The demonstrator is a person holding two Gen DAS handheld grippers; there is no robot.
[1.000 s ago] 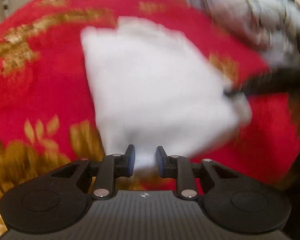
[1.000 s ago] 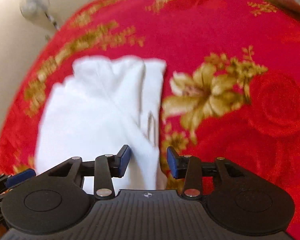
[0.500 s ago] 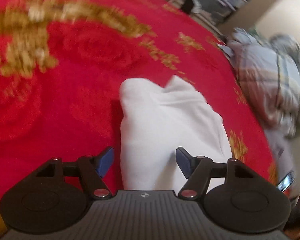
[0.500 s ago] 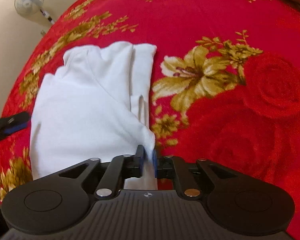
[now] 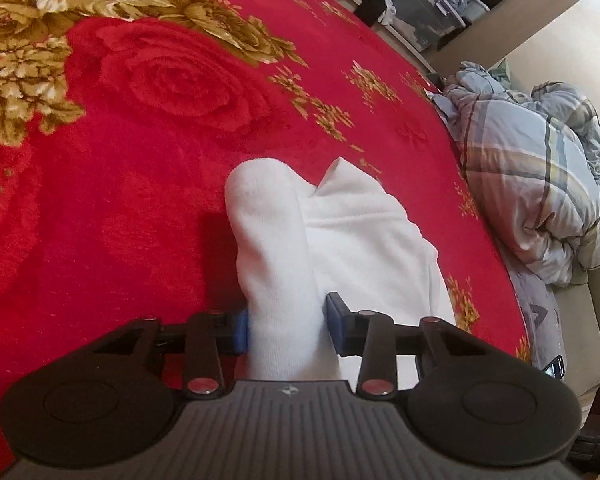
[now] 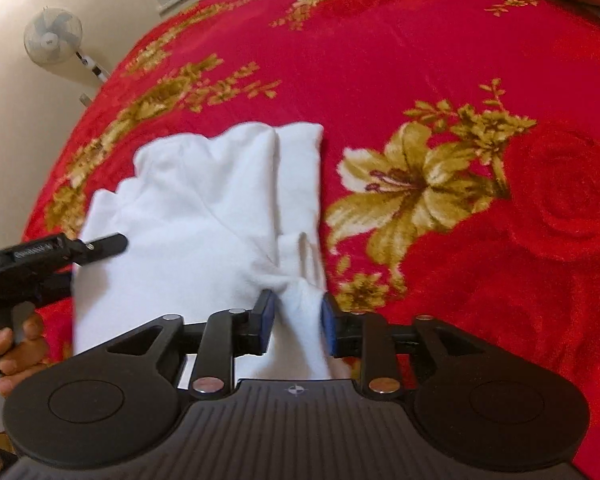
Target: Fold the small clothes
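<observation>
A white folded garment [image 5: 360, 240] lies on the red flowered blanket [image 5: 140, 160]. My left gripper [image 5: 286, 320] is closing on the thick rolled edge at the garment's near left side, and both blue pads touch it. In the right wrist view the same garment [image 6: 204, 208] lies left of centre. My right gripper [image 6: 298, 312] is opening at the near right corner. The bunched corner still stands between its pads, and the pads are coming off it. The left gripper's black finger [image 6: 100, 244] reaches onto the garment from the left edge, held by a hand [image 6: 16, 344].
A crumpled blue-grey plaid duvet [image 5: 532, 184] lies off the blanket's right edge. Shelves with storage bins [image 5: 420, 12] stand beyond the far edge. A wall fan [image 6: 52, 38] and a pale wall are on the left. Bare red blanket [image 6: 460, 40] stretches right of the garment.
The left gripper swung round to the garment's side, opened wide over its rolled edge, then narrowed onto it. The right gripper pinched the near corner shut half a second ago and now spreads its jaws.
</observation>
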